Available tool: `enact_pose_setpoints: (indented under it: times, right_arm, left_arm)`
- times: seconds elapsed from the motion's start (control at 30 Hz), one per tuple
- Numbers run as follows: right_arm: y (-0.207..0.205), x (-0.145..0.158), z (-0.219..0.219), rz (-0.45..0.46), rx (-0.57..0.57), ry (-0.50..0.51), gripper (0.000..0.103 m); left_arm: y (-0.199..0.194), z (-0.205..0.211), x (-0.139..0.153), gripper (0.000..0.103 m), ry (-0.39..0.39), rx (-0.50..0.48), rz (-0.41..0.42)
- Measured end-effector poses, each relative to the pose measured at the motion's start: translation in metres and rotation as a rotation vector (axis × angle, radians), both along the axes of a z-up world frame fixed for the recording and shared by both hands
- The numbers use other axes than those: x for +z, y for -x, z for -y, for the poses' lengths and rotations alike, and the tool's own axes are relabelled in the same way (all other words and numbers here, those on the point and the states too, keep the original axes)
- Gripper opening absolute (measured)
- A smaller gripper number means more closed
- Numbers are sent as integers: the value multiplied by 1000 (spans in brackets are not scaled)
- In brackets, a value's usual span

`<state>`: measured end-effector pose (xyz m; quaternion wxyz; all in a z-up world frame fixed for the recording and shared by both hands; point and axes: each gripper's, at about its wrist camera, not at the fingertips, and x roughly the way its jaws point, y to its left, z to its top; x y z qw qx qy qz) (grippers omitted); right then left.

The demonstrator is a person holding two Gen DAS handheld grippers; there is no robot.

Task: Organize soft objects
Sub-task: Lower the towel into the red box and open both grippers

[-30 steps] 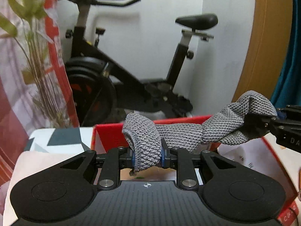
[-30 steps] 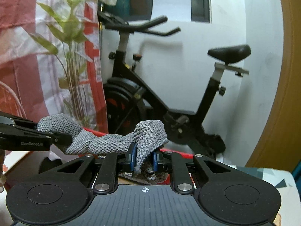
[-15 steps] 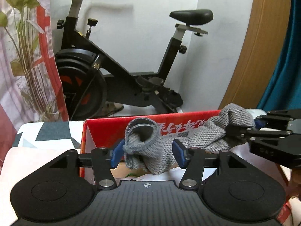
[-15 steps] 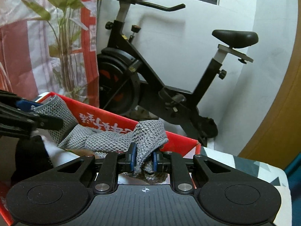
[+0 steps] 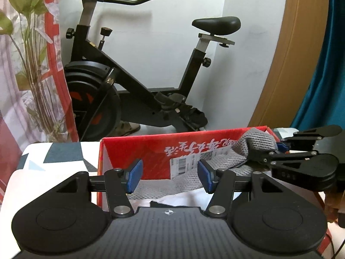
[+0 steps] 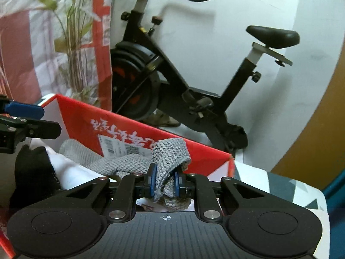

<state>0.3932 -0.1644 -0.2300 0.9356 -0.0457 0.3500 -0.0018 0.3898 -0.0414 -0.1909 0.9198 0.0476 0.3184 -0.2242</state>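
Exercise bike [image 5: 138, 82] behind; grey knit cloth [image 6: 129, 161] was released by left gripper [image 5: 170, 178] (jaws wide), stays clamped in right gripper [image 6: 165, 182], lowered into red box [image 5: 155, 151], placement nearly done.

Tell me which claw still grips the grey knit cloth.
The right claw, shut on the grey knit cloth; the left claw stands open, empty.

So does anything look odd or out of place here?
Only the grey knitted cloth: one end lies in the red box, the other is pinched up by the right gripper. The left gripper is open, holding nothing.
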Motion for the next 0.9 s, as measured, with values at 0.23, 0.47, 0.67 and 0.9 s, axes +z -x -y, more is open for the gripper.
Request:
enact_pose_setpoints:
  times: [0.23,0.47,0.67,0.9]
  right_arm:
    - [-12,-7,-1,-85,1,-56,14]
    - [1,0,33,-107,-73,-212,43]
    - [30,30,32,-37,-78,-209,76]
    - [79,79,17,91,-58,-198,103]
  left_arm:
    - [3,-5,0,58,-29,26,11]
    - [18,-8,8,90,-45,60,57]
    - [35,-8,25,103,-43,96,94]
    - [67,-13,51,103,-21,126,131]
